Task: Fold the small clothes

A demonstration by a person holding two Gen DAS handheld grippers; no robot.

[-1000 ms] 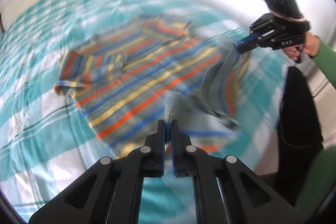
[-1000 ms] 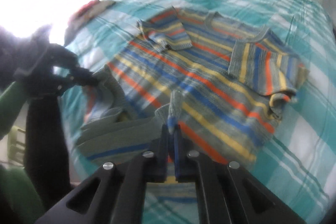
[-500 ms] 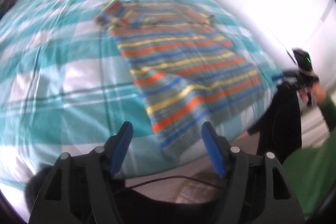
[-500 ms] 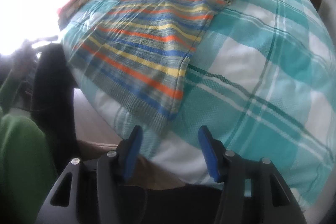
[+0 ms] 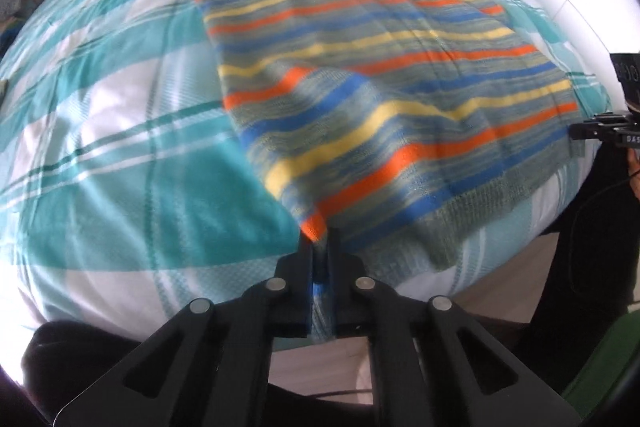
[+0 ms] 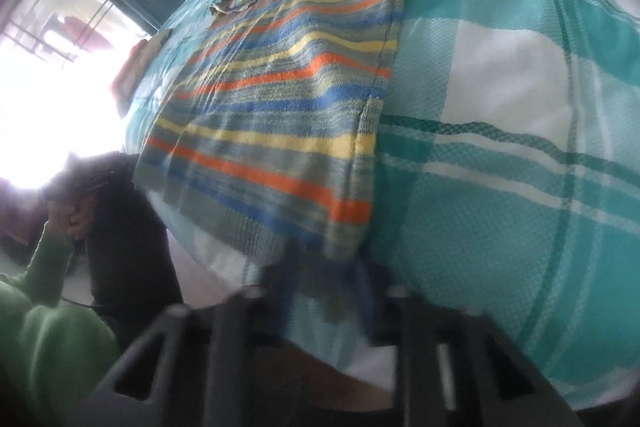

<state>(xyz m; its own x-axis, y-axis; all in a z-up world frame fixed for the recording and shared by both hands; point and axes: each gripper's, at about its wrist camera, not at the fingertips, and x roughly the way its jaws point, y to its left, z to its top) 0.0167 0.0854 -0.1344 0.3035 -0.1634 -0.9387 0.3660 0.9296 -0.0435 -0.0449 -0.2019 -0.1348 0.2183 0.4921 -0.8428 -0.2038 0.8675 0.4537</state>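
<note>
One bed (image 5: 120, 155) in teal-white check fills both views, with one striped sweater (image 5: 380, 75) flat across its centre-right and both sleeves folded in at top. Half a second back both jaws gaped; they've just closed. Left gripper (image 5: 320, 255) is clenched on the hem corner at bottom centre; right gripper (image 6: 324, 287) is blurred, reads clamped at the other hem corner.

left claw (image 5: 320, 259) pinching striped sweater (image 5: 380, 75) hem corner | checked bedspread (image 5: 120, 147)
</note>
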